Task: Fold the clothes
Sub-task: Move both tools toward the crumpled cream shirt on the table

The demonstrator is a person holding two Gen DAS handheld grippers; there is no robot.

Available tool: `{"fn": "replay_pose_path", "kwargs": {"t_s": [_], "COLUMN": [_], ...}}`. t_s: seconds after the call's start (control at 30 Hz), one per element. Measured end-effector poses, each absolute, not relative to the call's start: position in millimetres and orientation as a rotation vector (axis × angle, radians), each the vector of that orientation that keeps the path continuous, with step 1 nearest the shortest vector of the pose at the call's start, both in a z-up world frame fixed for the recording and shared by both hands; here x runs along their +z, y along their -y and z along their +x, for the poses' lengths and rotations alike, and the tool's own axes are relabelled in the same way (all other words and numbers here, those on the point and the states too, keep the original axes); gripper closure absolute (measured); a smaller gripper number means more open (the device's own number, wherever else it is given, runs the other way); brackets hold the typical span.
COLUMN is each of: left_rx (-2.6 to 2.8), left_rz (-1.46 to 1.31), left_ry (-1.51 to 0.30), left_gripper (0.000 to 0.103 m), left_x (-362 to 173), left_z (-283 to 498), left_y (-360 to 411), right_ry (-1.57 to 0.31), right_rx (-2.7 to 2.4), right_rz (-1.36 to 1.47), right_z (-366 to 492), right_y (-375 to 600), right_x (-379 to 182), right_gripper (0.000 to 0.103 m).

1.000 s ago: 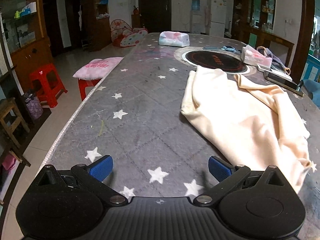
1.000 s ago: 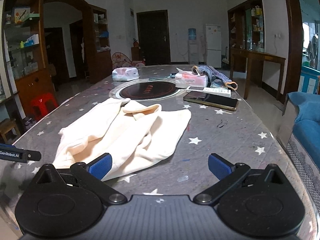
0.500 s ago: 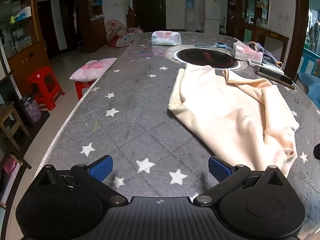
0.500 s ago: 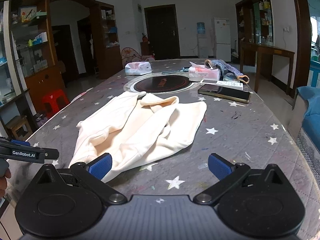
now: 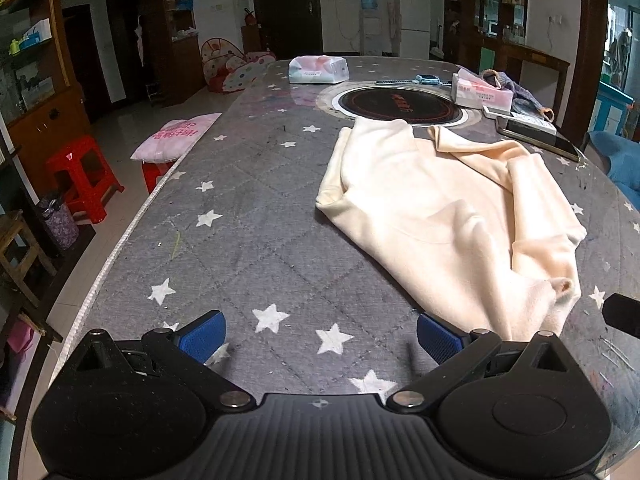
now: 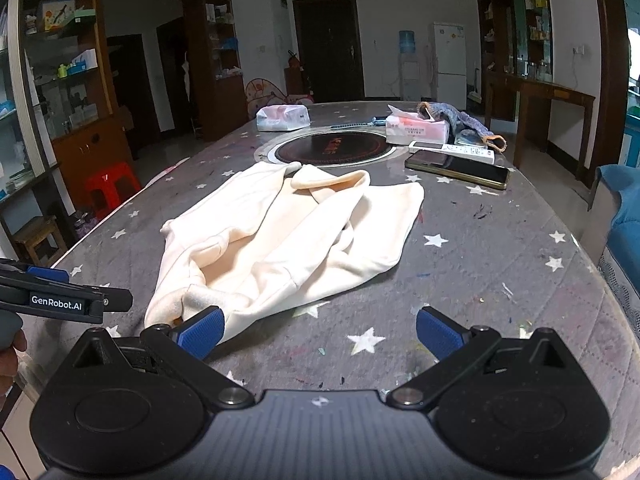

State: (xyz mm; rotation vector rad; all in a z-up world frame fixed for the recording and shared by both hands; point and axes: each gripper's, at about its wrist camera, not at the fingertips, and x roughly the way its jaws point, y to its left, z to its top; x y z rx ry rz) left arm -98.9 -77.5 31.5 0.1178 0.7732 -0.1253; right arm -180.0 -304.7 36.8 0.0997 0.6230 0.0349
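Observation:
A cream garment (image 5: 452, 216) (image 6: 280, 236) lies loosely rumpled on the grey star-patterned table (image 5: 256, 224), partly doubled over itself. My left gripper (image 5: 320, 338) is open near the table's front edge, and the cloth's near corner sits just past its right pad. My right gripper (image 6: 318, 332) is open too, its left pad touching or overlapping the garment's near hem. Nothing is held between either pair of fingers. In the right wrist view the left gripper's body (image 6: 60, 300) shows at the far left, held by a hand.
At the table's far end are a round dark cooktop (image 6: 332, 150), a tissue pack (image 6: 283, 117), a pink-and-white box (image 6: 416, 128), a phone (image 6: 456, 168), a remote and a knitted cloth. Red stools (image 5: 82, 176) and a pink cushion stand left of the table; a blue sofa is right.
Both grippers have drawn back toward the table's near edge and risen a little, so the garment looks farther off. The garment has not changed shape. Both stay open.

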Motion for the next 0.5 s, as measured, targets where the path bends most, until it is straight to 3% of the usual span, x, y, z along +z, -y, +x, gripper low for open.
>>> {"fn": "replay_pose_path", "kwargs": {"t_s": [0.5], "left_rx": [-0.145], "left_rz": [0.125], "left_ry": [-0.768], "left_gripper": [0.000], "left_x": [40.0], "left_z": [-95.6], "left_y": [86.8], "right_ry": [-0.621], "right_rx": [0.044], "right_rz": [0.102], "right_z": [-178.8], "right_y": [305.2], "right_x": [43.4], "right_gripper": [0.000]}}
